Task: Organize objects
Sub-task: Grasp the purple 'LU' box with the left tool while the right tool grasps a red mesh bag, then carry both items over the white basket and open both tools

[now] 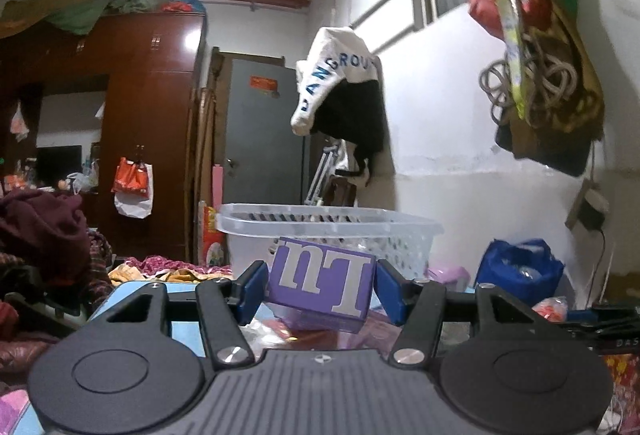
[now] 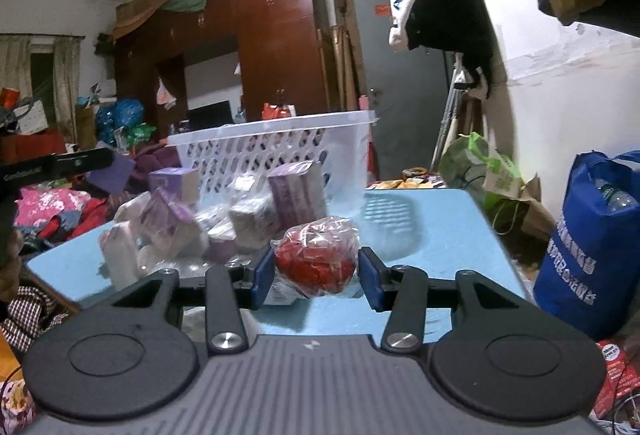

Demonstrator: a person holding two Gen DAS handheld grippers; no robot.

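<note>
light blue table (image 2: pixel 448 235) bearing white basket (image 2: pixel 280 151) and wrapped packets (image 2: pixel 256 215).

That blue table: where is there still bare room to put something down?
Bare blue table lies right of the white basket, out to the table's right edge. Crowded: the wrapped purple boxes left of centre, in front of the basket.

My left tongs (image 1: pixel 321 285) have matt black plastic arms with shiny metal screws, clamped on a smooth purple cardboard box (image 1: pixel 322 289). My right tongs (image 2: pixel 316 273) squeeze crinkly, glossy clear plastic wrap (image 2: pixel 316 261). The far basket (image 2: pixel 280 151) is translucent plastic; the tabletop (image 2: pixel 448 219) looks smooth.
</note>
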